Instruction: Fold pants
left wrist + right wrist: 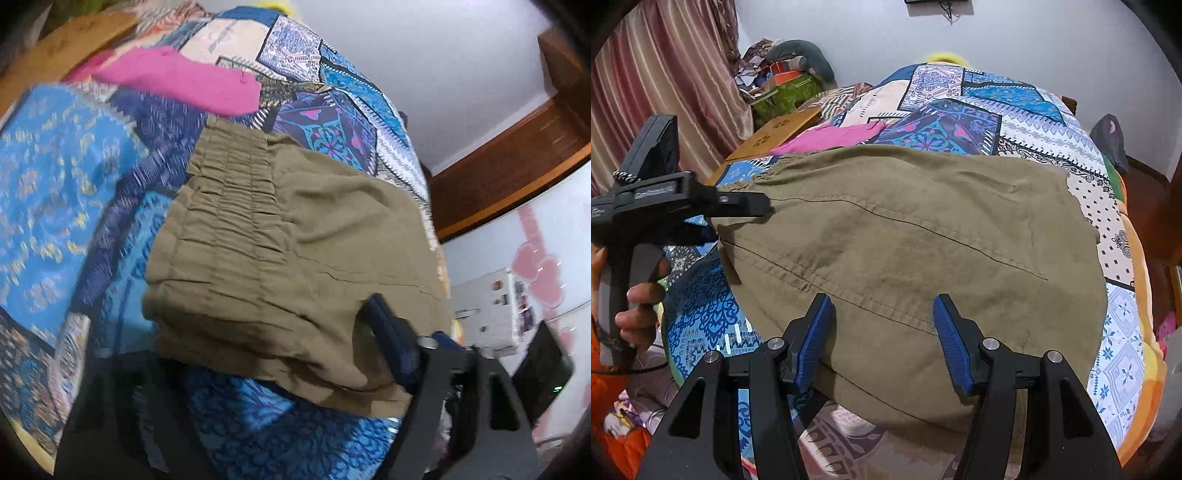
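Note:
Olive-khaki pants (905,236) lie folded flat on a patchwork bedspread (1015,110). Their elastic waistband (229,199) shows in the left wrist view, pointing up-left. My right gripper (882,332) is open, its blue pads (816,332) just above the near edge of the pants, holding nothing. My left gripper (738,206) reaches in from the left at the waistband corner. In its own view only one blue finger (388,332) shows, lying on the pants' (295,258) edge; the other finger is hidden under or behind the cloth.
A pink garment (184,81) lies on the bed beyond the pants, also in the right wrist view (834,134). A wooden lap table (775,136) sits at the bed's far left. Curtains (665,74) and clutter stand left; a white wall is behind.

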Tool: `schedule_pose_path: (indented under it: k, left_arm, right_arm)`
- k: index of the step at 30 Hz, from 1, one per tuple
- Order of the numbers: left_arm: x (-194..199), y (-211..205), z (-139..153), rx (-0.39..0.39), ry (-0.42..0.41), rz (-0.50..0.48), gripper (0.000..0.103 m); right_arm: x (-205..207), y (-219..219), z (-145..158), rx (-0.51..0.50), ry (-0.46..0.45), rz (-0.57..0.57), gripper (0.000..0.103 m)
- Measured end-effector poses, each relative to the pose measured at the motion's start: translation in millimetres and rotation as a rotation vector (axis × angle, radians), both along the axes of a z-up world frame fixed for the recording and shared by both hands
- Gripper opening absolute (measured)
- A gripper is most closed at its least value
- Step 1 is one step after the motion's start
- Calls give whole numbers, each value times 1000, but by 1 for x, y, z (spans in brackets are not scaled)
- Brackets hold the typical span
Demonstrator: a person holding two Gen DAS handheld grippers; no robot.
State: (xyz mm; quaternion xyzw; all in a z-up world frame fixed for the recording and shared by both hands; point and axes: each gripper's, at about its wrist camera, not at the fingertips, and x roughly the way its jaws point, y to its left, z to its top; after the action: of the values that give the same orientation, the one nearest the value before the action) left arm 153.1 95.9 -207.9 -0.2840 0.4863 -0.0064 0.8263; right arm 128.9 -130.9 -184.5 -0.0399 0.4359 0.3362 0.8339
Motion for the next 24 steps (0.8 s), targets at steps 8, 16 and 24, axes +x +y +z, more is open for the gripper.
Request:
schedule_pose_path:
  k: [8,16,24]
  left_arm:
    - [-6,-17,24,245,-99,-34,35]
    - [-16,-32,73,455,-233,-52,29]
    - [-41,-22,113,537,-328,-19,27]
  right_arm:
    - [6,2,3,3,23,-3,55]
    - [16,10,24,34,-19,-11,55]
    - [19,59,13,35,17,85,55]
